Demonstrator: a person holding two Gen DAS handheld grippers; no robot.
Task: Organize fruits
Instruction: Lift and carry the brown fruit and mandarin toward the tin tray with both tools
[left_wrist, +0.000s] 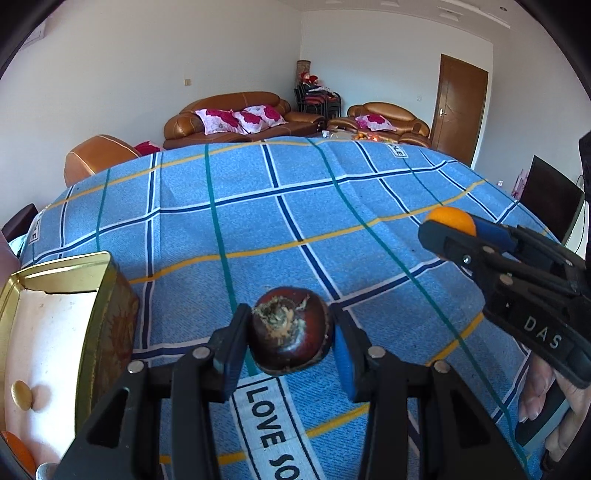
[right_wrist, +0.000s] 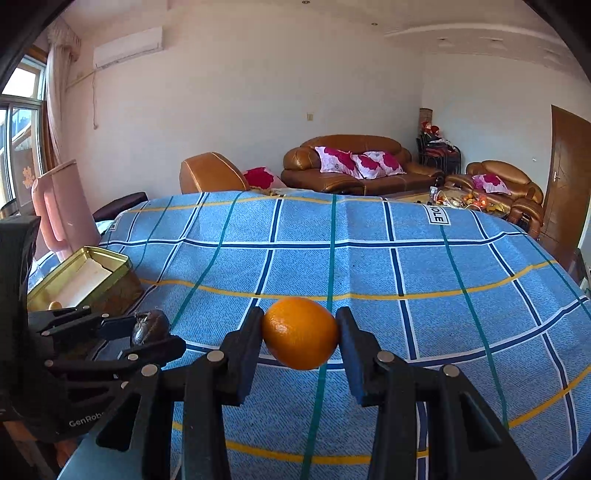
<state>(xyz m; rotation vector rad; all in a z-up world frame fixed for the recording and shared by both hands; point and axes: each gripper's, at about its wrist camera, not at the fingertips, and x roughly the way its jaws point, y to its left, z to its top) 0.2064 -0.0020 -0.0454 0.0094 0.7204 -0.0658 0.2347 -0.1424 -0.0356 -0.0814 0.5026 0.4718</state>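
My left gripper (left_wrist: 291, 332) is shut on a dark brown-purple round fruit (left_wrist: 290, 330), held above the blue checked tablecloth (left_wrist: 258, 206). My right gripper (right_wrist: 301, 334) is shut on an orange (right_wrist: 300, 332), also lifted off the cloth. In the left wrist view the right gripper (left_wrist: 448, 227) shows at the right edge with the orange (left_wrist: 450, 218) at its tip. In the right wrist view the left gripper (right_wrist: 147, 332) sits at the lower left, holding the dark fruit (right_wrist: 149, 326). A gold tin box (left_wrist: 99, 295) stands open at the left.
Inside the gold tin (right_wrist: 110, 258) lie a small tan piece (left_wrist: 21, 395) and part of an orange fruit (left_wrist: 16, 450). A pink jug (right_wrist: 62, 210) stands behind the tin. Brown sofas (right_wrist: 351, 166) and a door (left_wrist: 460, 107) lie beyond the table's far edge.
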